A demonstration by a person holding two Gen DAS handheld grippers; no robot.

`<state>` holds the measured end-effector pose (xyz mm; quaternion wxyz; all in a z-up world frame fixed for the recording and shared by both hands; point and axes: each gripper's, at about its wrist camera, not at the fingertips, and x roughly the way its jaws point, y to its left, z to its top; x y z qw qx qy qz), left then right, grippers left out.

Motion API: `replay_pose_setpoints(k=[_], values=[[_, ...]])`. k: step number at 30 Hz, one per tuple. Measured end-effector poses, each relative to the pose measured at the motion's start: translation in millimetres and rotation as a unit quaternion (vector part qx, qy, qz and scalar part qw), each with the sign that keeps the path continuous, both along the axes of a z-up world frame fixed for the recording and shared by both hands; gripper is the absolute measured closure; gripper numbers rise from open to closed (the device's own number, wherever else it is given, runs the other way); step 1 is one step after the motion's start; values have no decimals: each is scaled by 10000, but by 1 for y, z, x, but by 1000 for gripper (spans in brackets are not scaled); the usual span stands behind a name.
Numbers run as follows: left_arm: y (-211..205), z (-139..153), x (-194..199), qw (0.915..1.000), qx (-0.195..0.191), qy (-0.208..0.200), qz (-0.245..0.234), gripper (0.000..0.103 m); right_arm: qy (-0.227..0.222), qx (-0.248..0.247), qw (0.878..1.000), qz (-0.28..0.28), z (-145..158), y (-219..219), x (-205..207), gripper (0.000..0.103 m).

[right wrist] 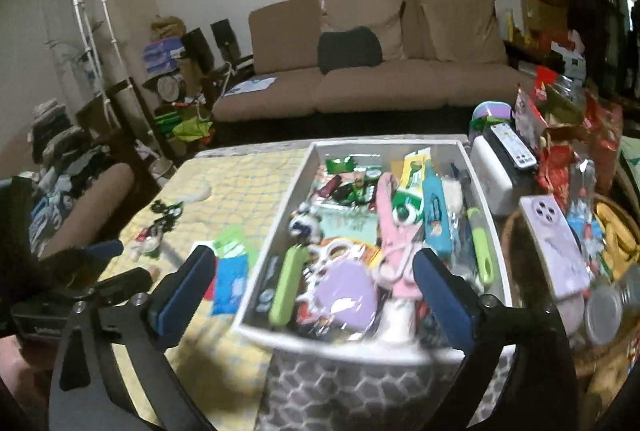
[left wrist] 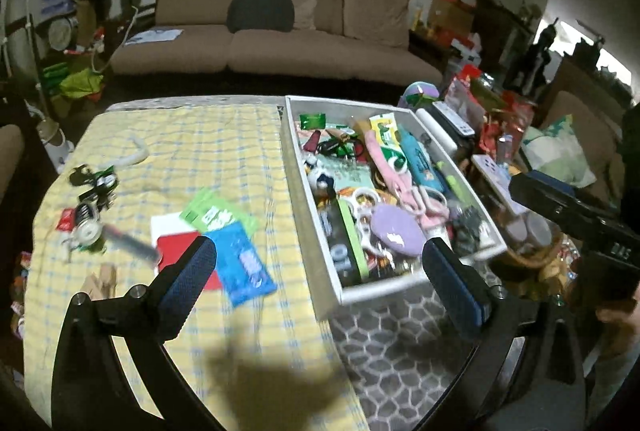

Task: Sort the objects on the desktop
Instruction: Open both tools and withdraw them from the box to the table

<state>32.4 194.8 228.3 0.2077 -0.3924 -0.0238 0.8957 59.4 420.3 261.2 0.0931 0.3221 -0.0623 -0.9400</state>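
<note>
A white tray (left wrist: 404,289) full of mixed small objects stands on the right of the table; it also shows in the right wrist view (right wrist: 320,345). In it lie a purple oval case (left wrist: 398,233), a pink strap (left wrist: 394,167) and a green-edged box (left wrist: 352,243). On the yellow checked cloth (left wrist: 200,135) lie a blue packet (left wrist: 242,265), a green packet (left wrist: 214,215), a red card (left wrist: 178,243) and a pile of keys and clips (left wrist: 90,203). My left gripper (left wrist: 320,261) is open and empty above the cloth and tray edge. My right gripper (right wrist: 312,271) is open and empty above the tray's near end.
A white curved piece (left wrist: 134,155) lies far left on the cloth. Right of the tray stand a white box with a remote (right wrist: 508,151), a lilac phone (right wrist: 554,247), snack bags (right wrist: 560,119) and a basket (right wrist: 612,239). A brown sofa (left wrist: 276,27) is behind the table.
</note>
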Motion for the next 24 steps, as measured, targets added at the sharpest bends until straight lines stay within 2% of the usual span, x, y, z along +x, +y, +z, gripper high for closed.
replay_pose_setpoints(k=[5,8,15,24], values=[[-18,10,39,9997,120,192,78,0,161,-49,9997,149,1,-21,39,0],[-39,5,53,9993,232,221,191,0,149,-168,9994,273,-7,-38,54,0],[-122,-39,59,9963,387,14,763,0,-124,-418,9972,608,-45,-81,61,0],[-220,-102,31,9880,423,-242,1468,0,-230,-595,9932,979,-83,-143,28,1]])
